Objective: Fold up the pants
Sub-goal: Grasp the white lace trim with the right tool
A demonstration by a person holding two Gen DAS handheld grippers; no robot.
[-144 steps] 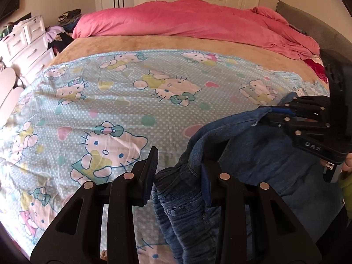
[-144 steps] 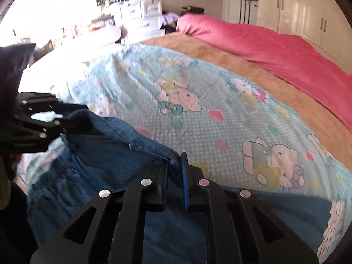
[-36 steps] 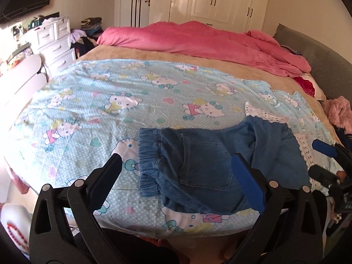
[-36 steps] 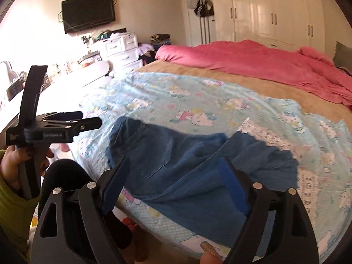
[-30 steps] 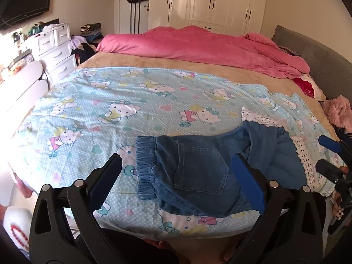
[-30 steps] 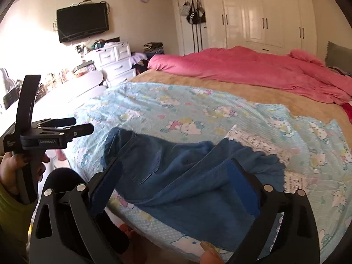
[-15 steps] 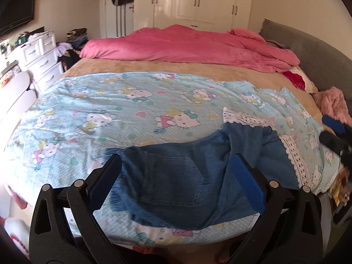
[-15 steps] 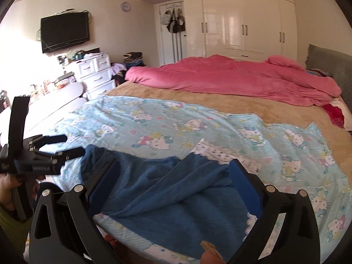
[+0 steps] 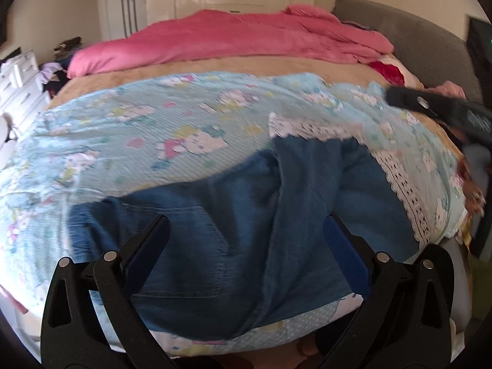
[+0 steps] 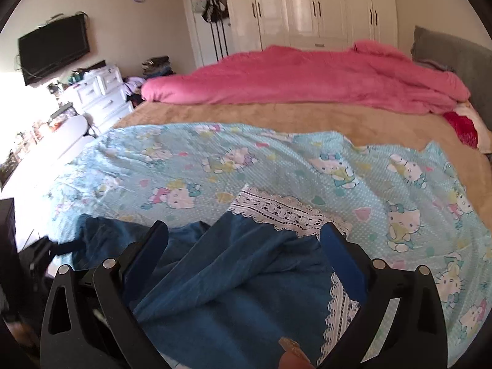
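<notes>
Your left gripper [image 9: 246, 246] hangs over the near edge of the bed [image 9: 215, 61], its fingers [image 9: 344, 252] spread wide and holding nothing. Your right gripper [image 10: 243, 252] is spread just as wide and empty too. The pants [image 9: 246, 215], blue denim with a back pocket facing up, lie loosely on the cartoon-cat sheet [image 9: 153, 129] at the bed's near edge, one leg crossing toward the sheet's white lace trim [image 9: 399, 184]. A pink duvet [image 10: 307, 77] is bunched along the bed's far edge.
</notes>
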